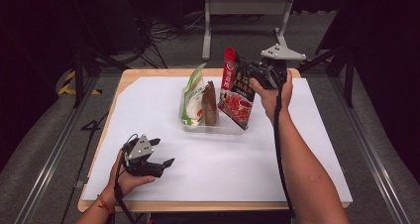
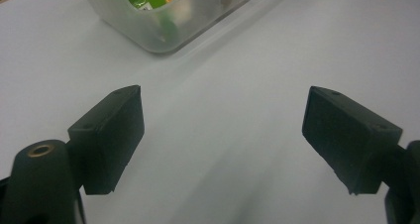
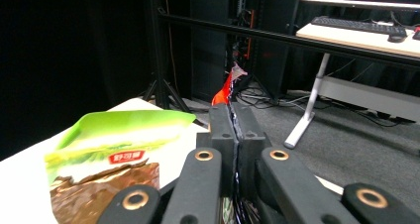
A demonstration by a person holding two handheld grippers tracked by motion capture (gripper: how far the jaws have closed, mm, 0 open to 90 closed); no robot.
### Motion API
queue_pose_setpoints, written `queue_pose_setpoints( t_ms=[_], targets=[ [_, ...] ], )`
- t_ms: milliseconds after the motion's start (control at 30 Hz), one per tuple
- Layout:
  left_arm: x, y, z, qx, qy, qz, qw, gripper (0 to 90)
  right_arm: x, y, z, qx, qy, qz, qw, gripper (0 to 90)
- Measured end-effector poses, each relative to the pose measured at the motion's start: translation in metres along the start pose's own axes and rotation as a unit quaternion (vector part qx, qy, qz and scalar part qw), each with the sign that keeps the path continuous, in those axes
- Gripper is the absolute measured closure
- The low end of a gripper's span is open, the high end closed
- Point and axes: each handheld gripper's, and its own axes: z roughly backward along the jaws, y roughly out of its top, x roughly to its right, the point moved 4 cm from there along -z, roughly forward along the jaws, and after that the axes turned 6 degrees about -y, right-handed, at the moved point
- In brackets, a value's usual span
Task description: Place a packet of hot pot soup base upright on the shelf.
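Red pouch held over the right end of the tub, about to go in.

At the left, the left gripper (image 1: 157, 160) rests low on the white table sheet (image 1: 148, 110), jaws spread and empty, well apart from the clear plastic tub (image 1: 184, 121) ahead of it. In the tub stand a green-and-white pouch (image 1: 194, 97) and a brown pouch (image 1: 210, 104). Just right of them hangs the red printed flat pouch (image 1: 236, 96), long axis near upright and slightly tilted, its lower edge at the tub's right end. The right gripper (image 1: 250, 71) is clamped on its upper edge, held level, with the forearm reaching in from below. The right hand is plainly nearer; lowering the pouch leftward looks next.
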Motion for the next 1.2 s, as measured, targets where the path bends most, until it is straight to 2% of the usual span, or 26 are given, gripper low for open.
queue_pose_setpoints(
  t_ms=[100, 267, 433, 567, 1200],
  targets=[
    [0.001, 0.0, 0.0, 0.001, -0.004, -0.002, 1.0, 17.2, 0.001, 0.001, -0.005, 0.002, -0.002, -0.003, 1.0, 89.4],
    [0.0, 0.0, 0.001, 0.0, -0.006, -0.003, 1.0, 17.1, 0.002, -0.003, -0.01, 0.007, 0.008, -0.019, 0.9998, 89.3],
    [0.001, 0.0, 0.0, -0.003, -0.005, -0.004, 1.0, 16.8, 0.001, -0.011, -0.014, 0.004, 0.007, -0.019, 0.9998, 89.0],
    [0.0, -0.001, 0.001, -0.001, -0.004, -0.004, 1.0, 16.8, 0.001, -0.018, -0.015, 0.004, 0.009, -0.029, 0.9995, 88.9],
    [0.0, 0.0, 0.0, -0.002, -0.003, -0.003, 1.0, 16.8, -0.004, -0.045, -0.015, -0.008, 0.027, -0.021, 0.9994, 88.2]
  ],
)
